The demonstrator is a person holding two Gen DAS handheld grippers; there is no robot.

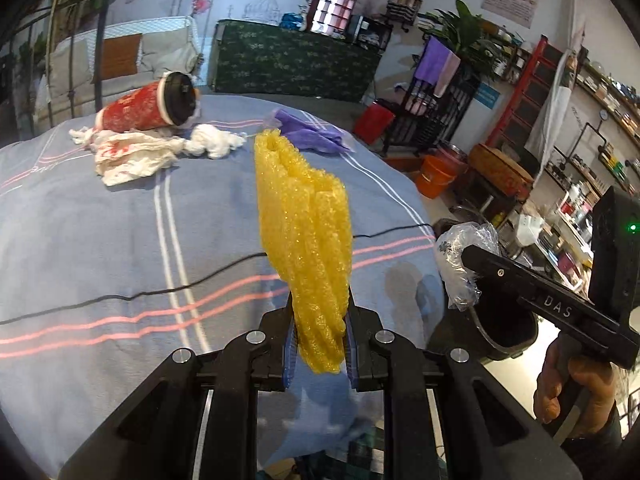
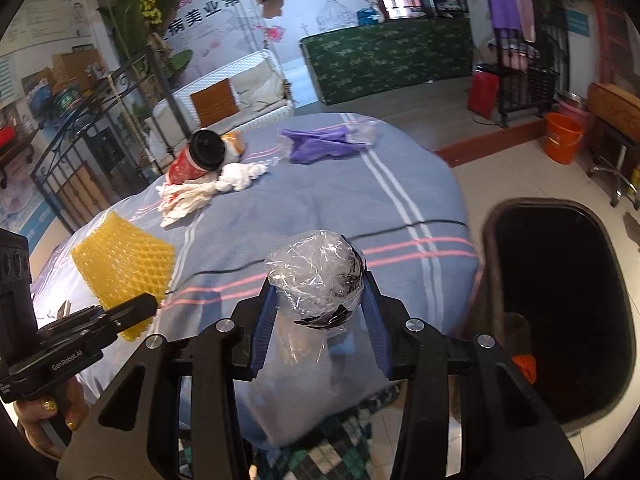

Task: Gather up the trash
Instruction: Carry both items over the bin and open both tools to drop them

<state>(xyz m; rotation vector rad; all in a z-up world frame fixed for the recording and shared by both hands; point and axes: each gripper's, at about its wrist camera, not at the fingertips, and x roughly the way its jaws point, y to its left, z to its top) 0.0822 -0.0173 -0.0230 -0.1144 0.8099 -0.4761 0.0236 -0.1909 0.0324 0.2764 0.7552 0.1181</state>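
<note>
My left gripper (image 1: 319,340) is shut on a yellow foam net sleeve (image 1: 306,236) and holds it above the blue striped cloth (image 1: 120,248); the sleeve also shows in the right wrist view (image 2: 124,264). My right gripper (image 2: 320,304) is shut on a crumpled clear plastic bag (image 2: 318,276), held near the table's right edge, beside a black trash bin (image 2: 560,312). The bag also shows in the left wrist view (image 1: 460,264). On the far side of the table lie a red paper cup with a black lid (image 1: 152,106), crumpled white tissues (image 1: 140,152) and a purple wrapper (image 1: 312,134).
A thin black cable (image 1: 160,292) runs across the cloth. The bin's opening (image 1: 504,328) sits just past the table's right edge. An orange bucket (image 2: 562,138), a red bag (image 2: 482,88) and metal racks stand on the floor behind.
</note>
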